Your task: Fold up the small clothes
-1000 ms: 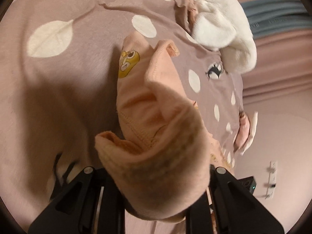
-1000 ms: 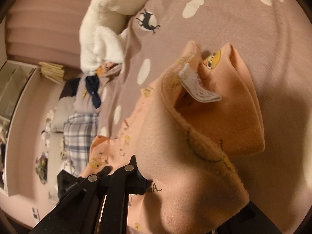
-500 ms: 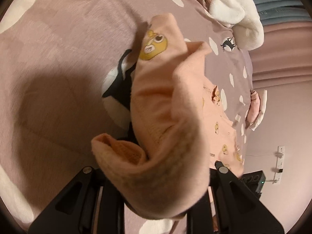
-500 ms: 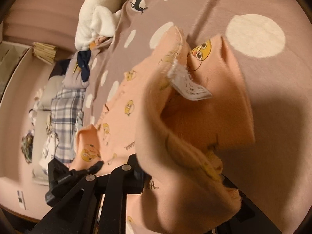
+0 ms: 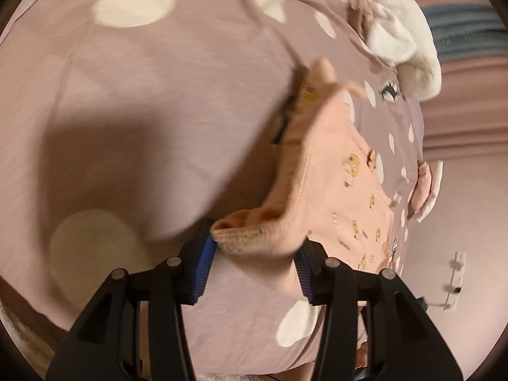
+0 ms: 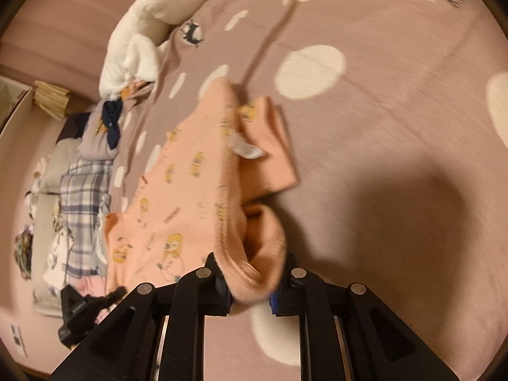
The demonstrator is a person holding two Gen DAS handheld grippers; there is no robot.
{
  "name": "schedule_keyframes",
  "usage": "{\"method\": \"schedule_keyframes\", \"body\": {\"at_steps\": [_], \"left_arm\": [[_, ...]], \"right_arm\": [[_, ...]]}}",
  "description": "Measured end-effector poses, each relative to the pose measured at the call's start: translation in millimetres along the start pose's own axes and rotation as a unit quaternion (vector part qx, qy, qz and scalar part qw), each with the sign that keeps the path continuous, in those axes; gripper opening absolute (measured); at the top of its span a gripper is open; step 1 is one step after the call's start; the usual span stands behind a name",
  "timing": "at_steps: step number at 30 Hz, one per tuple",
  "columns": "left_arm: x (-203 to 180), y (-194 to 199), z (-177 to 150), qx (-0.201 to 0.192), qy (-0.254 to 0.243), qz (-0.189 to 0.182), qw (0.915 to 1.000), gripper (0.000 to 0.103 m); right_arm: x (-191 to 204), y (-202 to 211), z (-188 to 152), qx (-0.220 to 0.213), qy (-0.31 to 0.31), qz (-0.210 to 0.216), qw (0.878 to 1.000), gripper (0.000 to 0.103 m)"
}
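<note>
Soft, light peach cartoon-print cotton garment (image 6: 177, 197) on the dotted pink bedspread (image 6: 397, 158).
Left gripper (image 5: 254, 254) and right gripper (image 6: 254, 289) jaws each pinch its ribbed hem, best held there.

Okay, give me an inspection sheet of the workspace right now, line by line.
Surface: mauve spotted bedspread, shadowed.
Job's things: peach top, spread partly flat, hem bunched at both tools; white label showing.
Clutter: white fleece, plaid garment, navy bow along the bed edge.
Grippers: left tool and right tool, each with the hem between its fingers; grip unclear.
Cables: nothing seen.
Surroundings: pink wall, wall socket, shelf.
</note>
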State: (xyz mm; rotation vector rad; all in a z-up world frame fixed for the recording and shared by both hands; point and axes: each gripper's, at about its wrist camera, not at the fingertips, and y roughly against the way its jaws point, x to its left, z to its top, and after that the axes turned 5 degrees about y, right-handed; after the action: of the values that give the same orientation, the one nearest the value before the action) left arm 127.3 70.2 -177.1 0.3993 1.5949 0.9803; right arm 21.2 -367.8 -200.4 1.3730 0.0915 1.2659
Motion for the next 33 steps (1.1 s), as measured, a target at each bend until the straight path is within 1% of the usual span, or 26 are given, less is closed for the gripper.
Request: {"method": "schedule_keyframes", "body": {"at_steps": [3,4,5,6,7,8,11,12,13,14,15,16,18,19,20,21,23,25,27,28,29,30,31,32,33], "left_arm": [[8,13,-3,-0.025,-0.004,0.022,0.9994,0.047],[10,17,-4,-0.035,-0.01,0.036,0.9987,0.047],[12,22,-5,-0.049,-0.016,0.058,0.997,0.043],[14,25,-5,-0.061,-0.018,0.078,0.9949,0.043],[15,28,-5,-0.072,-0.019,0.09,0.9931,0.043],[15,30,-5,-0.078,-0.021,0.096,0.9921,0.043],[18,38,-5,-0.08,-0.02,0.096,0.992,0.043],[16,41,-4,-0.082,-0.019,0.093,0.9922,0.043],[13,45,-3,-0.087,-0.02,0.08,0.9928,0.044],[11,49,-2,-0.09,-0.022,0.072,0.9931,0.046],[5,53,0,-0.097,-0.026,0.055,0.9935,0.049],[1,57,1,-0.102,-0.031,0.038,0.9935,0.052],[-18,58,6,-0.106,-0.048,-0.003,0.9932,0.062],[-30,56,8,-0.104,-0.06,-0.02,0.9926,0.065],[-43,51,11,-0.098,-0.076,-0.033,0.9918,0.07],[-55,47,13,-0.091,-0.093,-0.043,0.9906,0.072],[-81,29,19,-0.075,-0.118,-0.068,0.9878,0.072],[-97,11,24,-0.052,-0.124,-0.092,0.9866,0.072],[-112,-9,31,-0.035,-0.124,-0.114,0.9851,0.072],[-117,-16,35,-0.032,-0.125,-0.119,0.9845,0.072],[-124,-26,40,-0.031,-0.124,-0.119,0.9846,0.072],[-127,-35,45,-0.034,-0.116,-0.11,0.9865,0.072],[-125,-43,51,-0.038,-0.103,-0.096,0.9893,0.072],[-121,-45,56,-0.042,-0.093,-0.09,0.9907,0.072],[-116,-51,63,-0.046,-0.077,-0.085,0.9923,0.072]], "right_arm": [[-6,1,-5,-0.001,-0.003,0.001,1.0,0.014],[-6,2,-7,-0.002,-0.003,0.002,1.0,0.014],[-8,3,-8,-0.002,-0.003,0.002,1.0,0.014],[-9,4,-9,-0.003,-0.003,0.001,1.0,0.014],[-9,5,-11,-0.004,-0.003,0.0,1.0,0.014],[-11,6,-12,-0.005,-0.004,-0.001,1.0,0.014],[-10,11,-16,-0.009,-0.005,-0.017,1.0,0.014],[-9,12,-17,-0.009,-0.006,-0.023,1.0,0.014],[-8,13,-17,-0.007,-0.007,-0.029,1.0,0.014],[-6,14,-17,-0.005,-0.006,-0.036,0.999,0.018],[-4,16,-17,-0.006,-0.001,-0.044,0.999,0.026],[-3,18,-17,-0.009,0.005,-0.053,0.999,0.031],[2,23,-16,-0.019,0.018,-0.071,0.997,0.055],[3,25,-16,-0.026,0.021,-0.076,0.997,0.061],[4,25,-16,-0.033,0.024,-0.082,0.996,0.072],[2,23,-15,-0.04,0.027,-0.086,0.995,0.079],[-2,14,-15,-0.034,0.038,-0.091,0.995,0.08],[4,11,-20,-0.043,0.079,-0.102,0.991,0.085],[10,6,-24,-0.046,0.106,-0.115,0.987,0.095],[15,2,-26,-0.046,0.124,-0.124,0.983,0.099],[22,-4,-28,-0.042,0.147,-0.141,0.978,0.102],[28,-9,-29,-0.038,0.164,-0.162,0.972,0.103],[35,-16,-31,-0.035,0.188,-0.193,0.962,0.103],[39,-21,-33,-0.034,0.205,-0.213,0.955,0.103],[41,-23,-35,-0.039,0.215,-0.224,0.95,0.103]]}}
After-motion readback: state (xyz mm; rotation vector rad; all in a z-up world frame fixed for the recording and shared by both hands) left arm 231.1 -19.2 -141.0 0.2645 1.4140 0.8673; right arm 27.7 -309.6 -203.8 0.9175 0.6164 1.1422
